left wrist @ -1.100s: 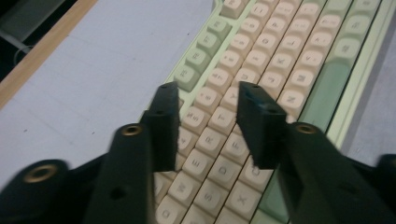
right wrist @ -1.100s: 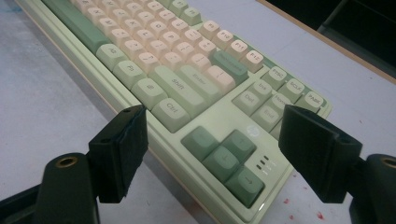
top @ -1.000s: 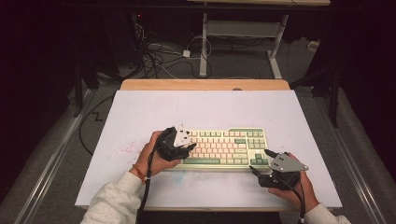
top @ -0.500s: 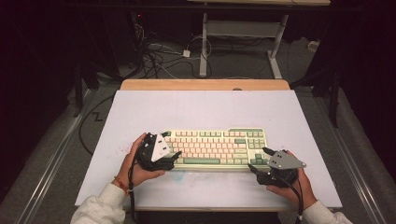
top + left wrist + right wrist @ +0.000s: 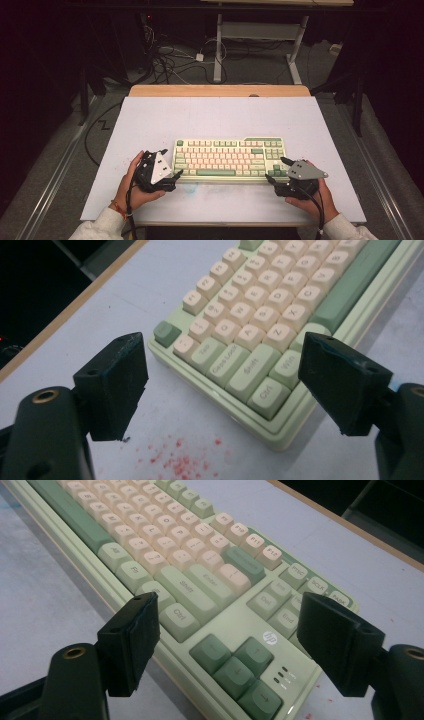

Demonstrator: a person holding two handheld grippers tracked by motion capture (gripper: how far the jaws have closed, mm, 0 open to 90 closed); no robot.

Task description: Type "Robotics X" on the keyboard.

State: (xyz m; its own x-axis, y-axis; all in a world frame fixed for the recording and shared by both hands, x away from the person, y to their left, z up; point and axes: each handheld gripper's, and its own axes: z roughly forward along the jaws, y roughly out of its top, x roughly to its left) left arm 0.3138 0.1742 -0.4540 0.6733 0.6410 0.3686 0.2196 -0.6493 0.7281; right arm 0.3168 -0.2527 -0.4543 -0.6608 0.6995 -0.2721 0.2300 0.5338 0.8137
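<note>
We see the keyboard point(image 5: 229, 160), pale green with cream keys, lying flat near the middle of the white worktop point(image 5: 215, 115), a little toward the near edge. Our left tongs point(image 5: 172, 176) sit just off its near left corner; their jaws have just been opening and now stand released, spread wide, with that corner by the Ctrl key point(image 5: 268, 397) between them but no pad pressing on it. A scatter of red specks point(image 5: 175, 460) marks the worktop just beside that corner. Our right tongs point(image 5: 276, 169) are at the keyboard's near right corner, also released, jaws wide on either side of the dark green arrow keys point(image 5: 235, 672), touching nothing that we can make out.
</note>
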